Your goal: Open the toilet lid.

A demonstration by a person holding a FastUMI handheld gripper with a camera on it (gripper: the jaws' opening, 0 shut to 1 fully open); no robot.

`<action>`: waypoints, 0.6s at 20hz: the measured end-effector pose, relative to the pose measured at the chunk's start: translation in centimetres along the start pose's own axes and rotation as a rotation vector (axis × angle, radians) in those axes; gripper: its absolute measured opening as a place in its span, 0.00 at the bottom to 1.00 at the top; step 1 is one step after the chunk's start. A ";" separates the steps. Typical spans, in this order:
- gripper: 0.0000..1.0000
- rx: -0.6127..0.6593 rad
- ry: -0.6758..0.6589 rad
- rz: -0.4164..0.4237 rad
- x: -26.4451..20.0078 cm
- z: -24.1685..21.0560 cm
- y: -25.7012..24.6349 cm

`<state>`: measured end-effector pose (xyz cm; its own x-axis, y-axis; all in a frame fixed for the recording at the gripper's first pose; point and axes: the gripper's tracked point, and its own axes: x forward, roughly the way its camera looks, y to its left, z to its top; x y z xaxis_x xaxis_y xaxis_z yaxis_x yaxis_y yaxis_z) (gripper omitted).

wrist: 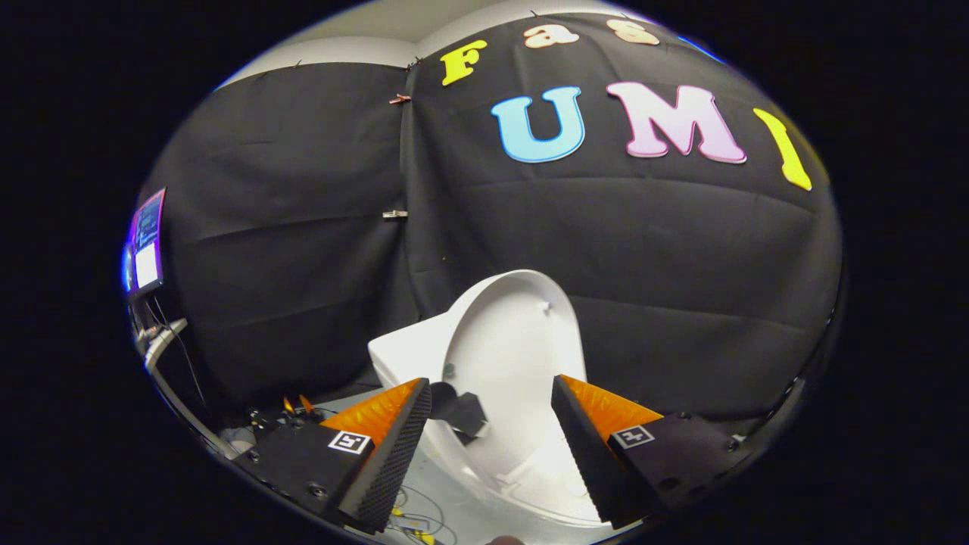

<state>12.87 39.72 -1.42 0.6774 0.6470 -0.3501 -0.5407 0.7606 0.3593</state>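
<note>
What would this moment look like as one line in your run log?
toilet lid: raised upright | gripper: open, fingers apart, holding nothing | lid ahead between fingers

Light is dim overall, with the black cloth wall (643, 250) soaking most of it up. The white toilet lid (515, 341) is the brightest surface, evenly lit, probably from above. A small dark shadow sits on it at about 7 o'clock. Fisheye bending is strong toward the rim; the monitor (145, 242) at 9 o'clock glows, smeared

Gripper (490, 393) jaws spread wide, seemingly gripping nothing.
</note>
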 end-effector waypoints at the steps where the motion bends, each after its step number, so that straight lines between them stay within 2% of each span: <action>1: 0.99 -0.030 -0.033 -0.038 -1.3 0.7 -1.7; 5: 0.99 -0.126 -0.181 -0.207 -7.9 4.2 -8.6; 12: 0.98 -0.178 -0.304 -0.452 -21.9 3.8 -19.5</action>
<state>10.49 10.54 2.56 0.9595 0.2308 -0.1616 -0.2219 0.9725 0.0714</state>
